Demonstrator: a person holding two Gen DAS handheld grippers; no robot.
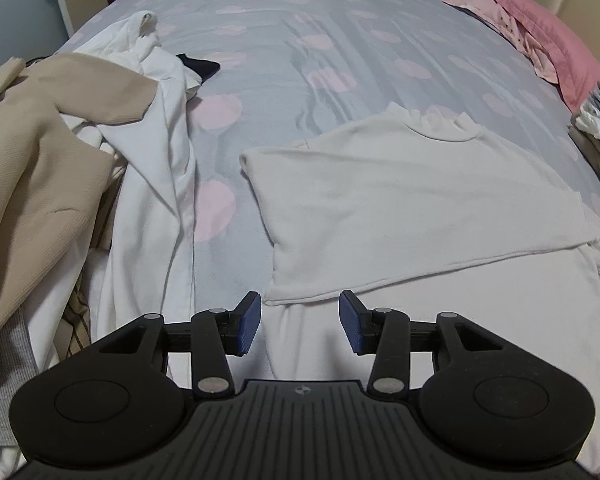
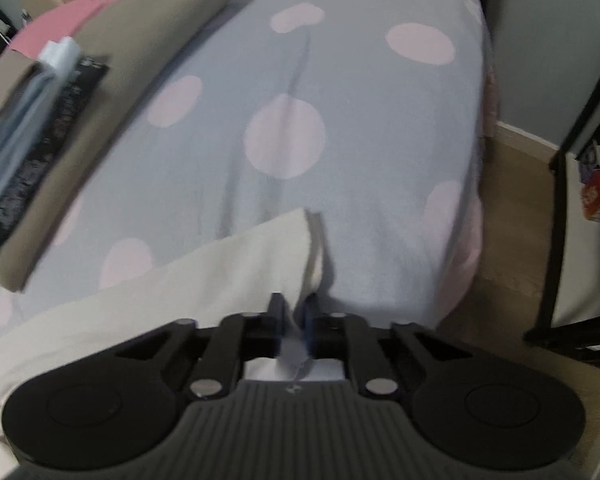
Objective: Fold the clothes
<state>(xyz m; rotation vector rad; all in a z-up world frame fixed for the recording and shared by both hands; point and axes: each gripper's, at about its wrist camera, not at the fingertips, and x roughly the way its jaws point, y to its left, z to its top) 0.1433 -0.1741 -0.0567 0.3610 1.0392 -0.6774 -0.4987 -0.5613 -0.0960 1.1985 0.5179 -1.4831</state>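
Bedspread [image 1: 284, 92], grey with pale pink dots, fills most of both views; on it, in the left wrist view, lies a cream sweater [image 1: 400, 200] with a high ruffled collar, flat, its near part doubled over so that a folded edge runs across just ahead of the fingertips. The left gripper [image 1: 300, 322] hangs over that near edge with its jaws partly apart, blue pads bare, nothing between them; cloth lies below the gap but the pads do not press it.

To the left of the sweater, apart from it across a strip of bedspread, sprawls a heap of unfolded clothes: a tan garment [image 1: 40, 160] on top, a white garment [image 1: 152, 184] trailing down beside it, a dark piece [image 1: 198, 66] poking out behind, and something striped at the lower left. At the far right corner sit a pink pillow [image 1: 556, 44] and a pale pink shirt [image 1: 484, 10]; below them, at the right edge, a stack of folded clothes [image 1: 596, 128].

In the right wrist view, which is blurred, the right gripper [image 2: 294, 332] has its jaws drawn narrow on a thin pinch of the sweater's cloth [image 2: 204, 280] at its corner near the bed's edge; pale fabric shows between the pads. Left of it rests an olive folded item [image 2: 112, 92] with dark and grey folded pieces [image 2: 48, 128] on top, well clear of the fingers. Right of the bed, wooden floor [image 2: 508, 232] and a black frame [image 2: 576, 184] stand close by.
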